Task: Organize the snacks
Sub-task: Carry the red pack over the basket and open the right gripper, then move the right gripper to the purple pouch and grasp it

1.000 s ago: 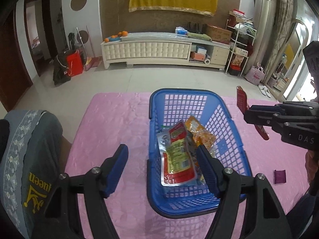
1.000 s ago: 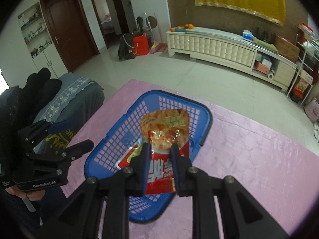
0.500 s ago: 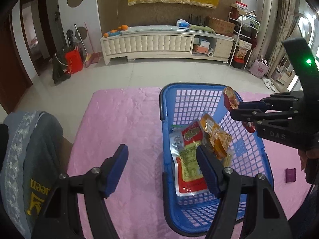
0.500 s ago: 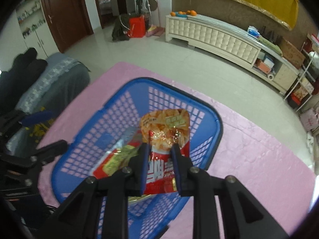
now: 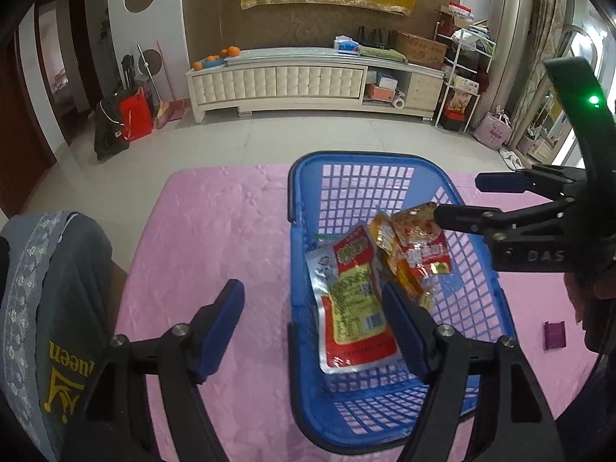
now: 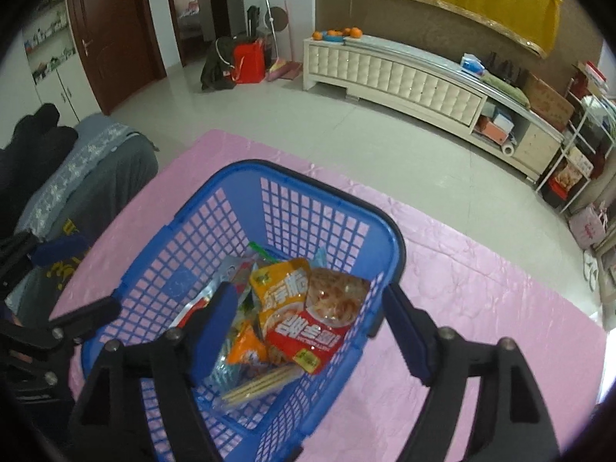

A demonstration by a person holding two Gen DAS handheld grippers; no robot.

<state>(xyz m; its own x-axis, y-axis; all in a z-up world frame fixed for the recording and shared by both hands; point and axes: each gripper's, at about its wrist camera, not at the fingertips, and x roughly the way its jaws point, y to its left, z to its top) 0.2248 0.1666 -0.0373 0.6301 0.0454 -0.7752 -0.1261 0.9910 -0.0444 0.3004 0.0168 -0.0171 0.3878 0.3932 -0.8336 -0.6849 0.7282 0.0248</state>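
Snack packet in red lies inside the blue basket atop other packets, since the right gripper above has just spread to drop it, while the left gripper hovers spread and empty over the basket's near rim.

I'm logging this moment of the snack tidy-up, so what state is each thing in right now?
Blue basket: upright on the pink cloth, holding several packets.
Red snack packet: lying free in the basket on the other packets.
Right gripper: jaws just opened, nothing between the pads, above the basket.
Left gripper: open, empty, straddling the basket's near left wall.
Small purple item: lying on the cloth outside the basket.
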